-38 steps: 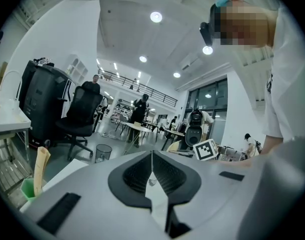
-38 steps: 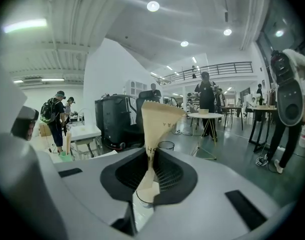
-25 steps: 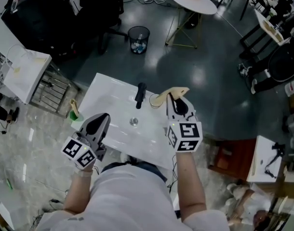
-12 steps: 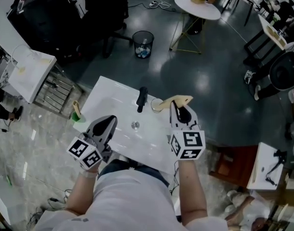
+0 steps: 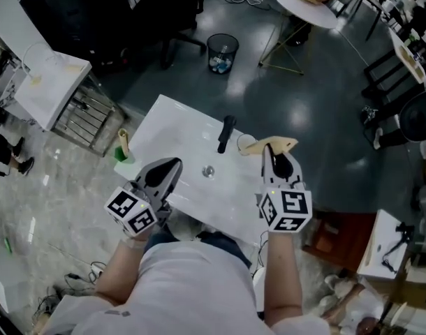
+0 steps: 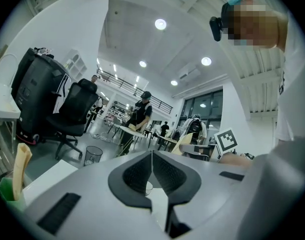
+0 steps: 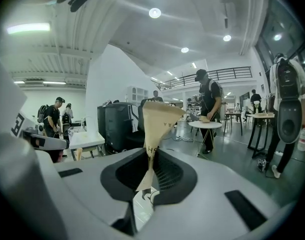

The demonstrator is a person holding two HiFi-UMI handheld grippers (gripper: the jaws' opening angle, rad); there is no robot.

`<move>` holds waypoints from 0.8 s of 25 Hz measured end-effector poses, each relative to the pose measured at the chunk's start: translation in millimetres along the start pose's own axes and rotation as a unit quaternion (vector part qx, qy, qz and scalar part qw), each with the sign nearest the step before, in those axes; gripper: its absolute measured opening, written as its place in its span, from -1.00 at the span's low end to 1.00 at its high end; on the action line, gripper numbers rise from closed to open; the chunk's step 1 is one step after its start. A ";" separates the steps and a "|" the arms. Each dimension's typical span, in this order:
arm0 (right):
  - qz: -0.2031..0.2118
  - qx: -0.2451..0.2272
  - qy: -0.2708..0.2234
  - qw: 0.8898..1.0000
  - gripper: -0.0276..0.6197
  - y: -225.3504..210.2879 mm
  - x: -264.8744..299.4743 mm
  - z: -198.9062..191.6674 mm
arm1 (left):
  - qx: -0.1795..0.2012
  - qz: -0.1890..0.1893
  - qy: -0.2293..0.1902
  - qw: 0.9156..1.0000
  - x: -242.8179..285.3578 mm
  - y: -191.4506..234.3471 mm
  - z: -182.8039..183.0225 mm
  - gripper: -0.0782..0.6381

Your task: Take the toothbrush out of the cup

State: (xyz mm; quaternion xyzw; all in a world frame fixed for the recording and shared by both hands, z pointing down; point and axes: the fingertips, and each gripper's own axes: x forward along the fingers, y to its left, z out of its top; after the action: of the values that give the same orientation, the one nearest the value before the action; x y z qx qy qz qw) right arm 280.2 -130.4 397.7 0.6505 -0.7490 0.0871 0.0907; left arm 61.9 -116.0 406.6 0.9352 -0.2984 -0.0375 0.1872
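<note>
While the left claw (image 5: 171,166) is seen clenched and empty over the near edge of the white worktop (image 5: 171,128), the tan paper-wrapped toothbrush (image 5: 283,144) is grasped by the right claw (image 5: 272,153), just beside the clear cup (image 5: 246,143) at the far right.

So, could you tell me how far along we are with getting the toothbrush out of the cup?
Done: the right gripper is shut on what looks like the tan wrapped toothbrush. In hand: it holds it beside the clear cup on the white sink; whether the lower end is clear of the rim I cannot tell. Left: lifting it fully away and setting it down. The left gripper is shut and empty.
</note>
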 end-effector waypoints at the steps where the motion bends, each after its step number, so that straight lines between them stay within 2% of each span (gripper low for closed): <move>1: -0.004 -0.002 0.002 1.000 -0.78 6.5 1.7 0.1 | -0.002 -0.002 0.002 1.000 -5.8 6.2 -0.6 -0.73; 6: -0.021 -0.007 0.011 1.000 -0.78 54.9 18.7 5.4 | -0.009 -0.009 0.009 1.000 -43.9 52.0 7.2 -0.73; 11: -0.029 -0.005 0.011 1.000 -0.78 110.0 40.0 11.4 | 0.004 -0.017 0.022 1.000 -78.9 101.8 21.1 -0.73; 20: -0.041 0.008 0.012 0.999 -0.78 232.4 93.0 26.6 | 0.013 -0.035 0.034 0.999 -153.3 201.4 60.2 -0.73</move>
State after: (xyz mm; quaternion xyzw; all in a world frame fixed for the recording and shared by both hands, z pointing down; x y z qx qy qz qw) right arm 36.8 -193.9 392.2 0.6804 -0.7197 0.0968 0.0981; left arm -184.2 -199.5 419.5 0.9481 -0.2593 -0.0087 0.1836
